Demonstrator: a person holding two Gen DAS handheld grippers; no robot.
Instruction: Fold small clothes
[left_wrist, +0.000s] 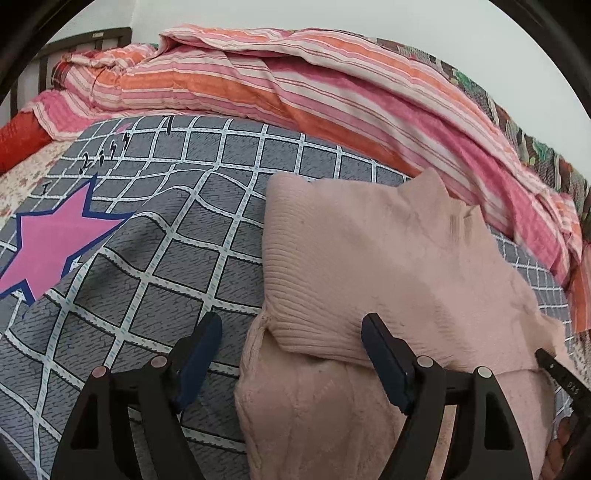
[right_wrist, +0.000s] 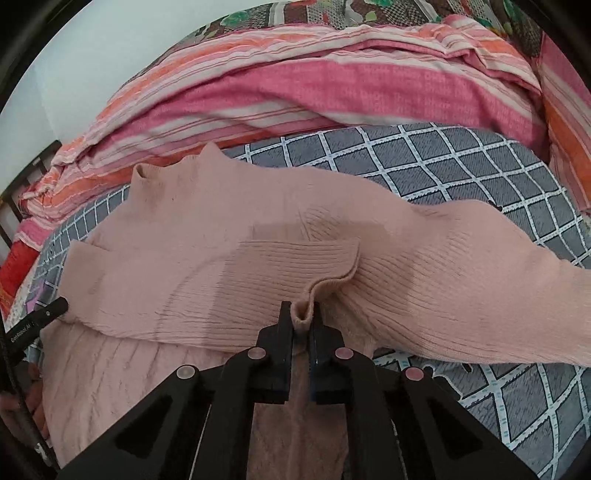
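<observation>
Pink sweater (right_wrist: 207, 236) spread mid-frame on bed (right_wrist: 461, 170), hem fold pinched in closed right claw (right_wrist: 300, 321); left claw (left_wrist: 291, 325) agape, empty, straddling hem.

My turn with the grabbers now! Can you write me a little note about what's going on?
Right gripper: shut on a pinch of the pink sweater's ribbed edge.
Left gripper: open, jaws on either side of the sweater's folded corner, not pressing on it.
Sweater lies on the grey checked sheet, beside the striped blanket.
Done: one part already folded over.
Left: probably grip with the left, finish folding, smooth flat.
</observation>
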